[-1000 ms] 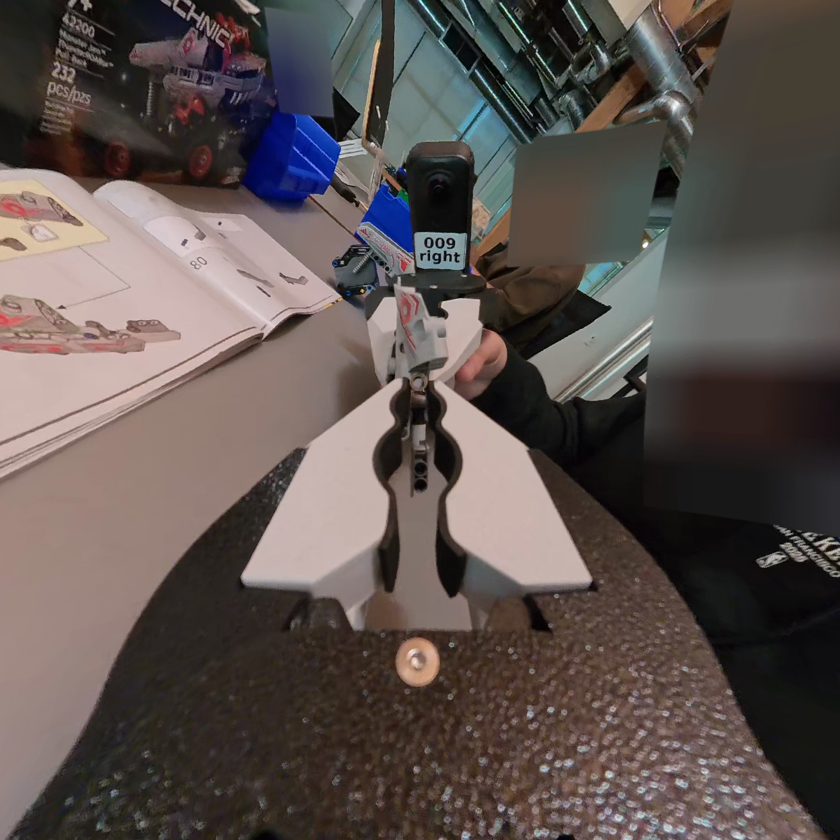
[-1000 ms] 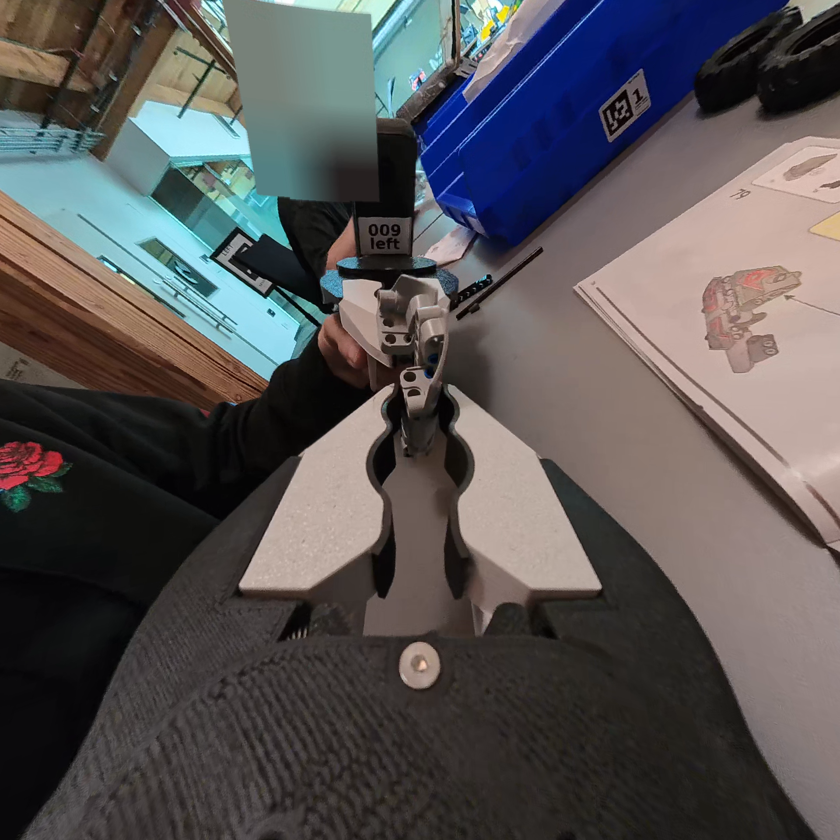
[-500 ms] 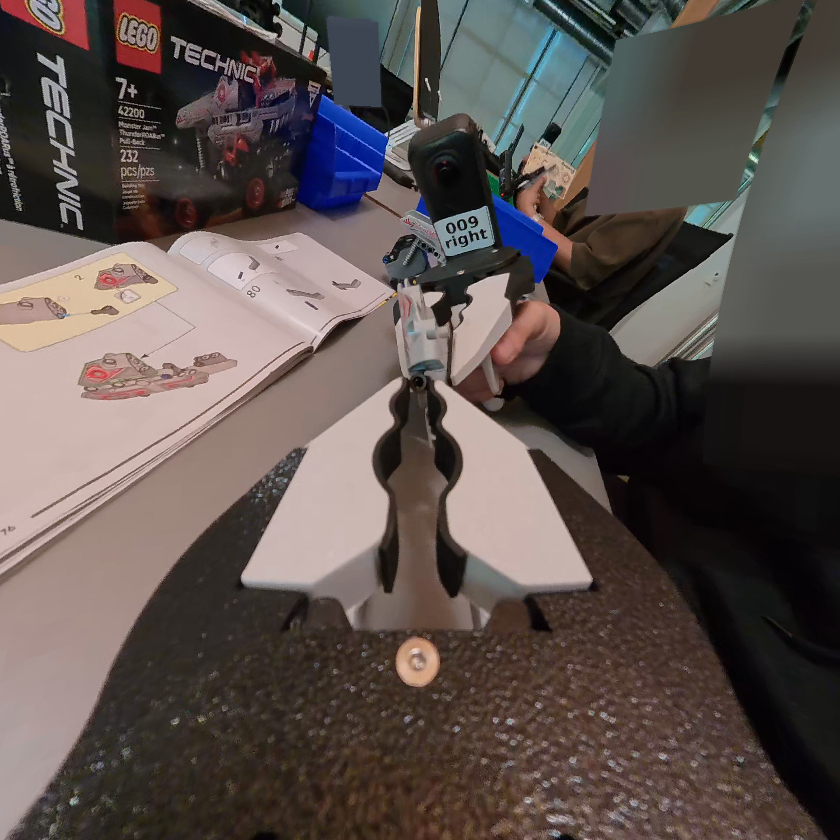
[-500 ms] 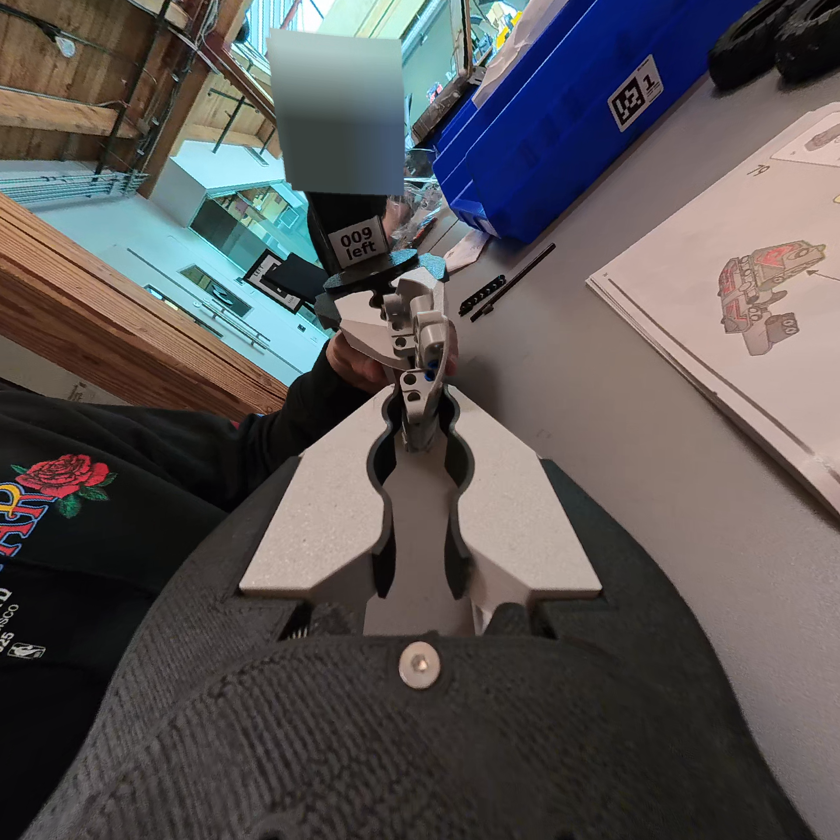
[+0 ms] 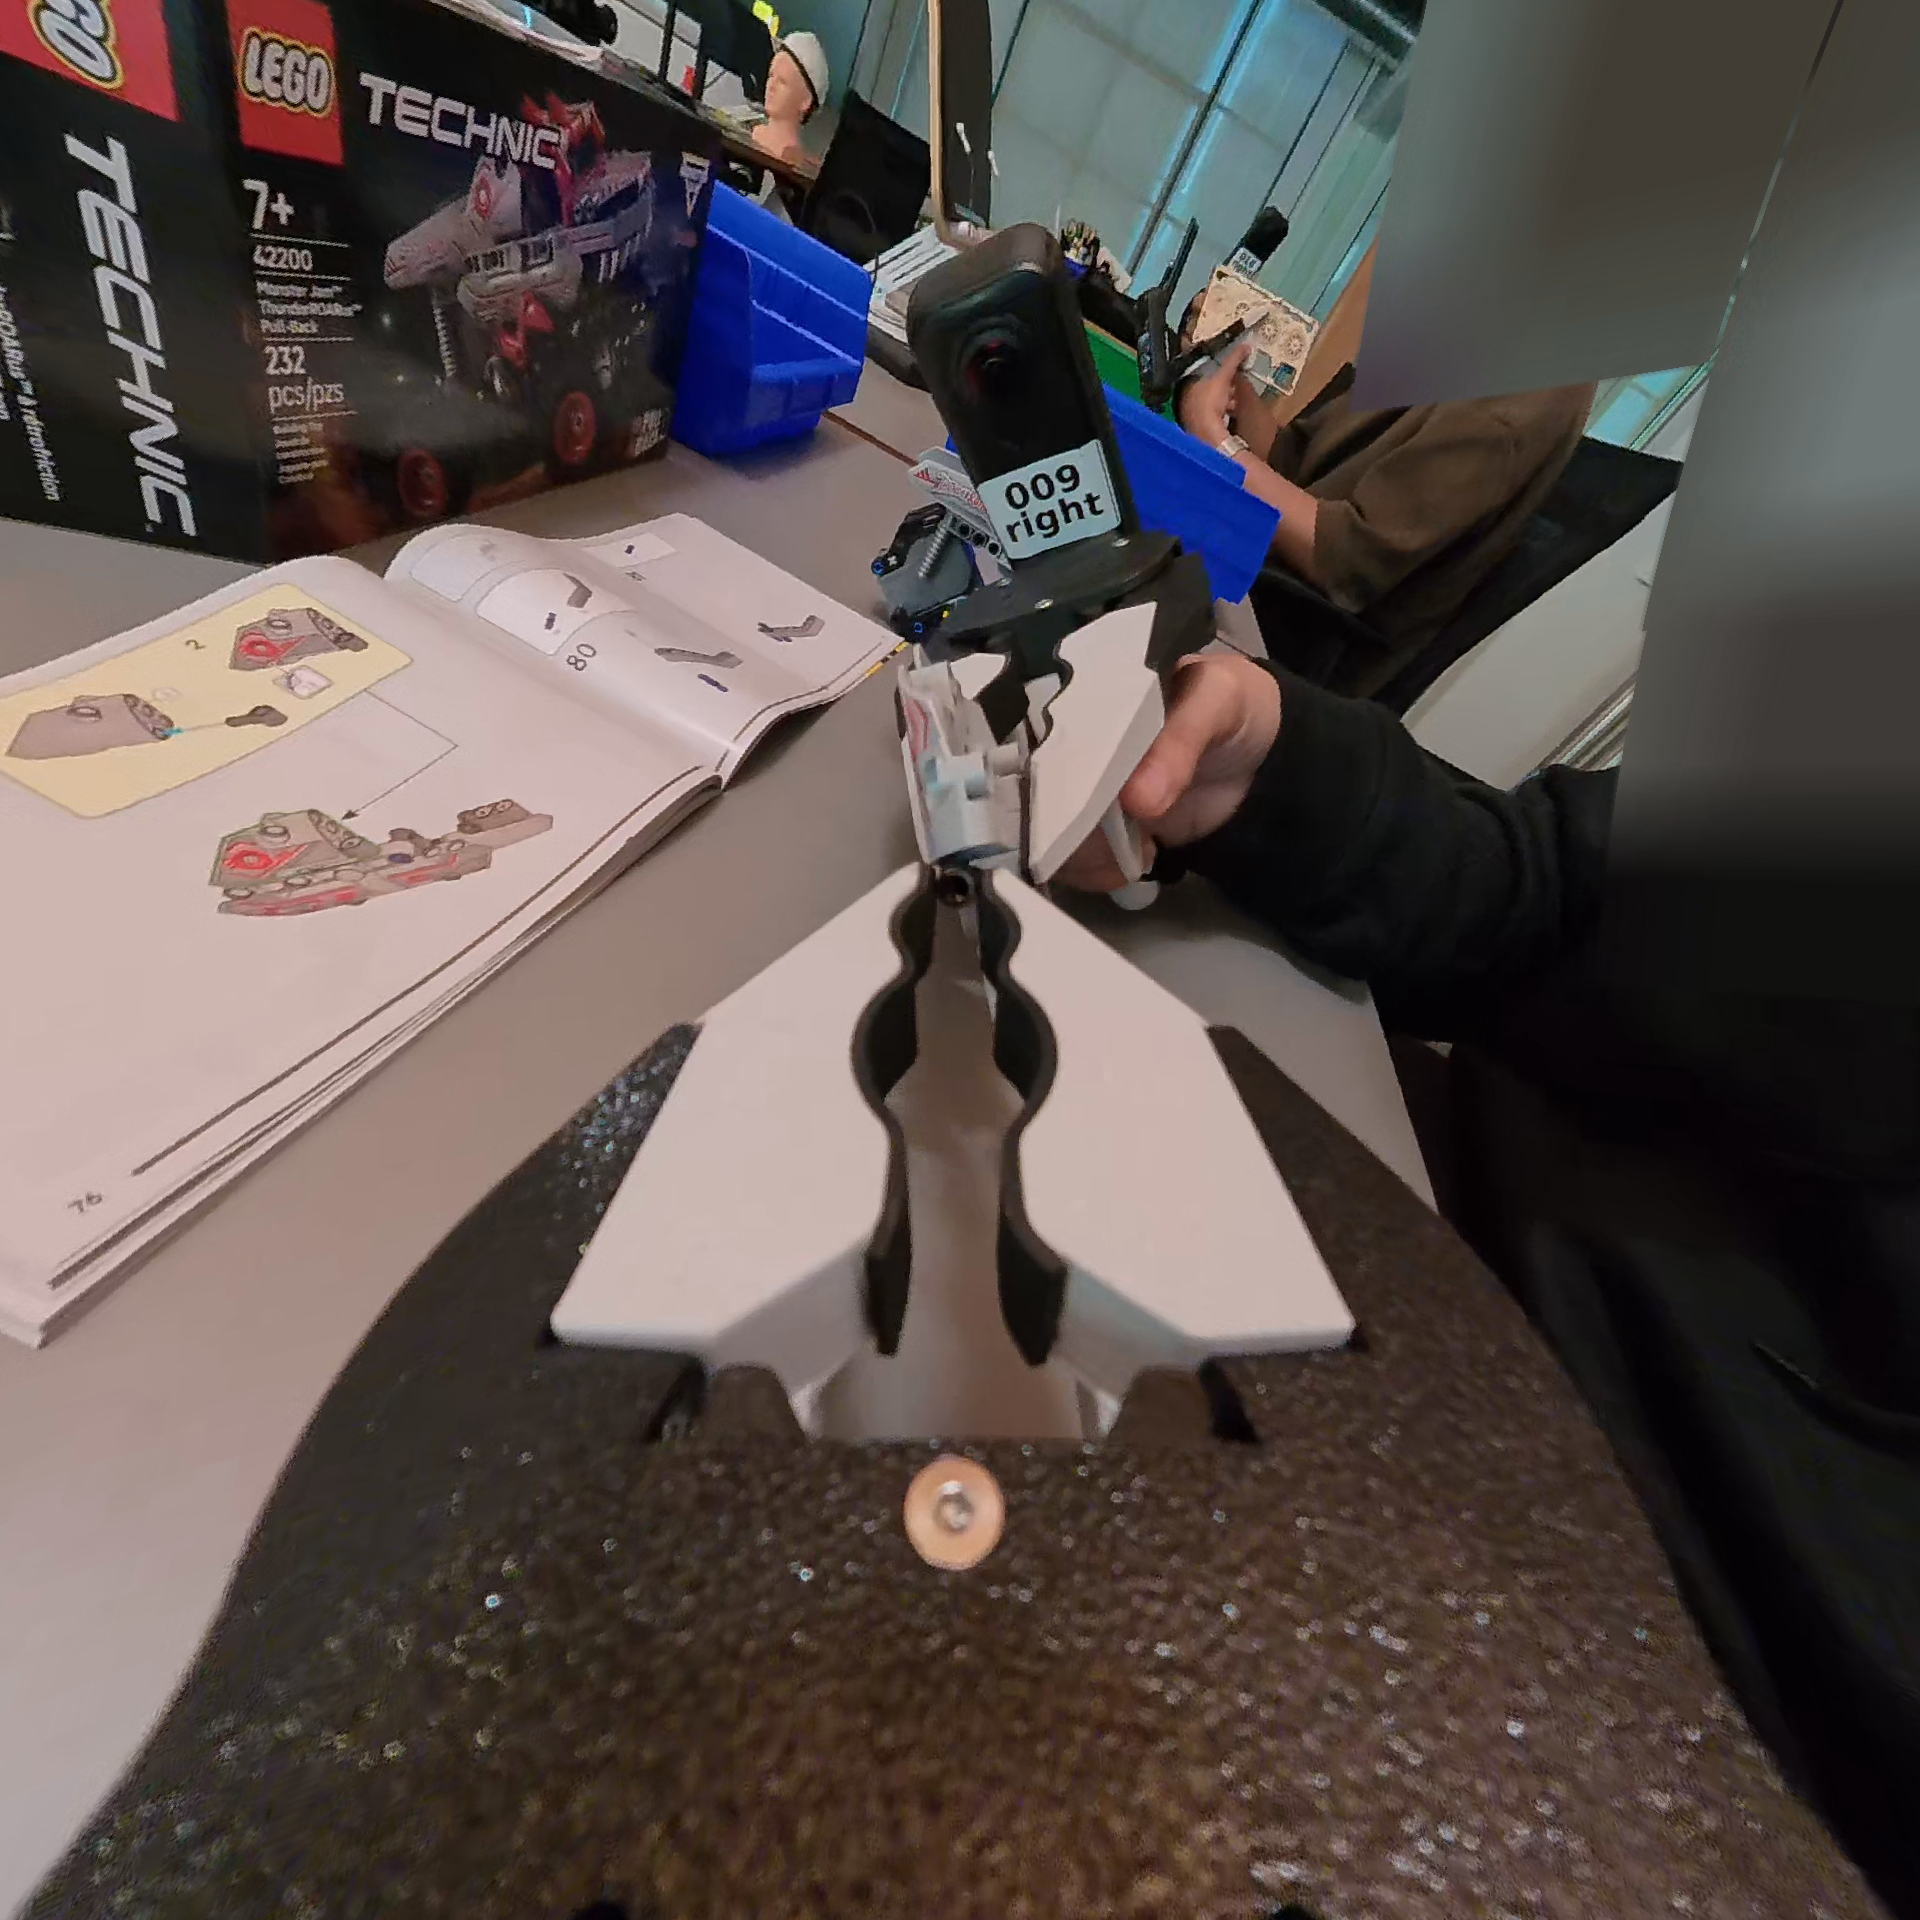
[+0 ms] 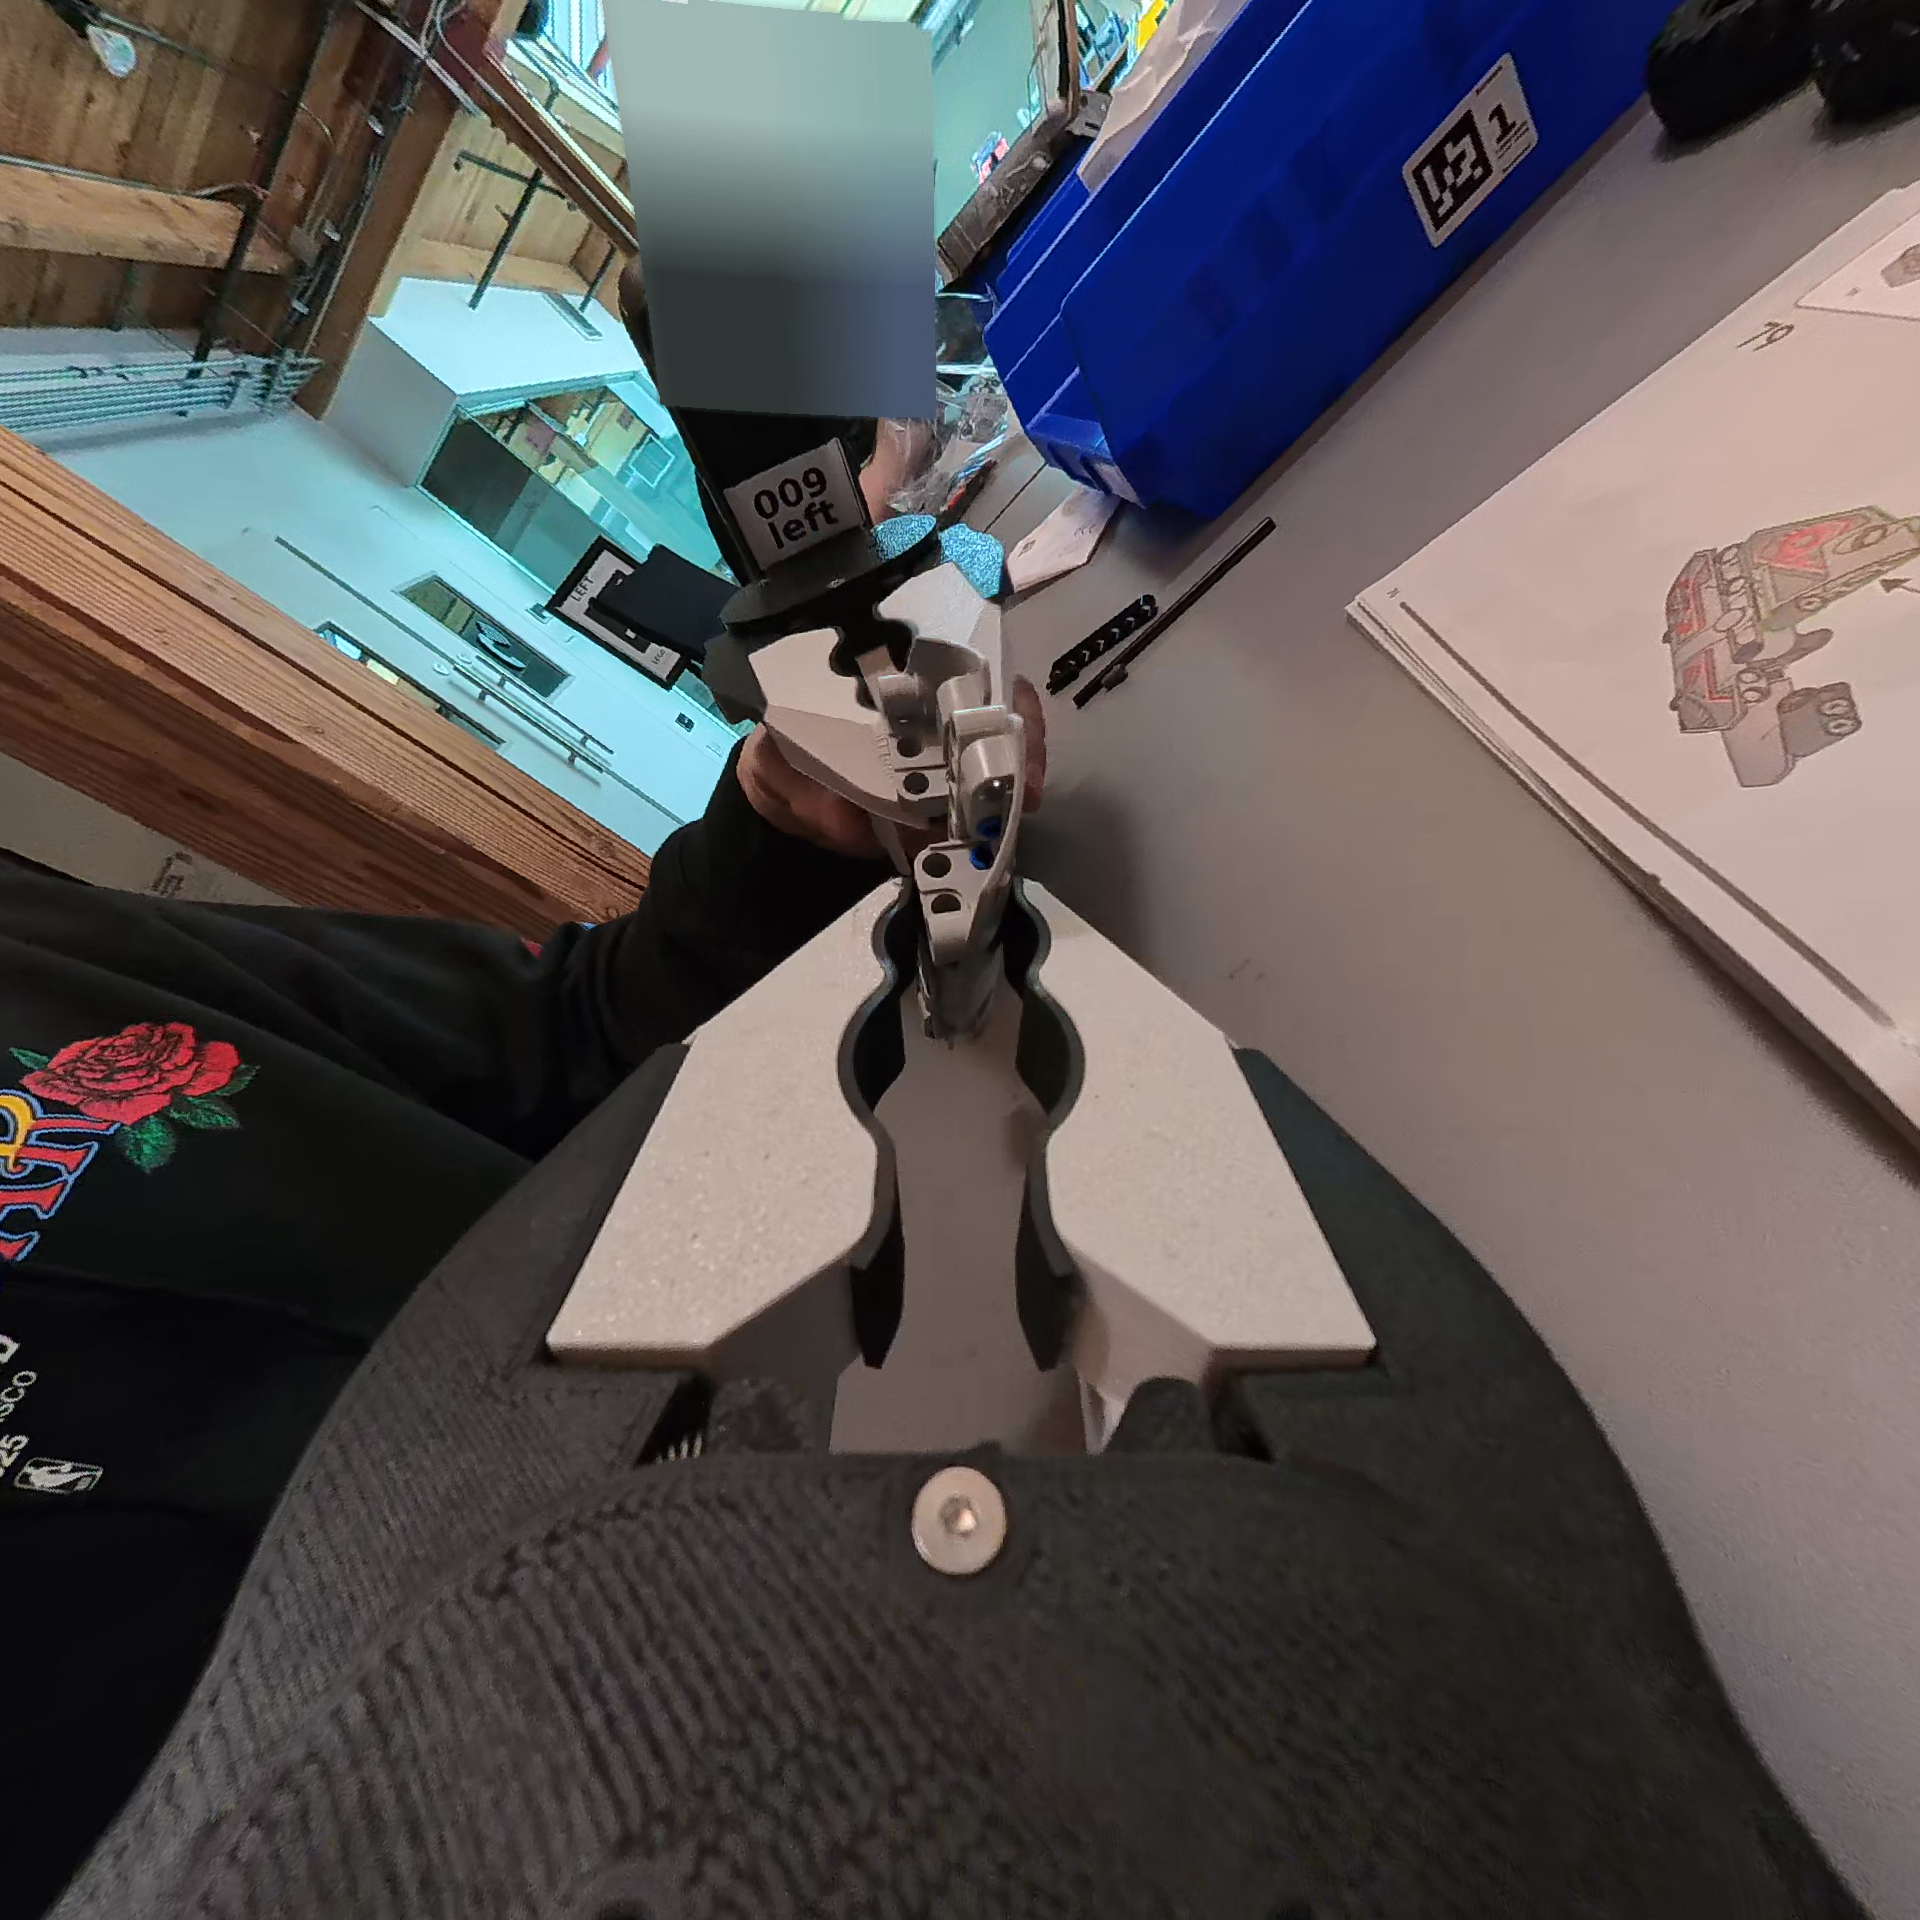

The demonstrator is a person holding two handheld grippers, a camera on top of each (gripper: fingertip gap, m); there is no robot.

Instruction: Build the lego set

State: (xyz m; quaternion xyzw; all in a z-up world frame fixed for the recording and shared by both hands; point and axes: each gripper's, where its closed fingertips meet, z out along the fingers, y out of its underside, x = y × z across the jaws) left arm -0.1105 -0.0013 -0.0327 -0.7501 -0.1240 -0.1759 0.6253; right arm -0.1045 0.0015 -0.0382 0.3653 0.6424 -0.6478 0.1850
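A small grey lego assembly (image 5: 940, 769) with a red sticker is held in the air between my two grippers, which face each other tip to tip. My left gripper (image 5: 956, 904) is shut on its near end, where a dark round hole shows at the fingertips. My right gripper (image 6: 961, 904) is shut on the other end of the assembly (image 6: 977, 748), which has pin holes and blue pins. Each gripper also shows in the other's view: the right gripper (image 5: 987, 862) in the left wrist view and the left gripper (image 6: 925, 800) in the right wrist view, each in a hand with a black sleeve.
An open instruction booklet (image 5: 312, 831) lies on the grey table (image 6: 1351, 987) beside the set's box (image 5: 364, 260). Blue bins (image 6: 1299, 260), a black axle and beam (image 6: 1174, 613), black tyres (image 6: 1766, 62) and a part-built chassis (image 5: 925, 561) stand farther off. Another person (image 5: 1403, 499) sits beyond. Only a small space, under 4 cm, lies between the two pairs of fingers.
Both grippers have stayed shut on the assembly and swung together, tilting. The booklet and box have come further into the left wrist view. Less of the grey beam shows between the left fingers.
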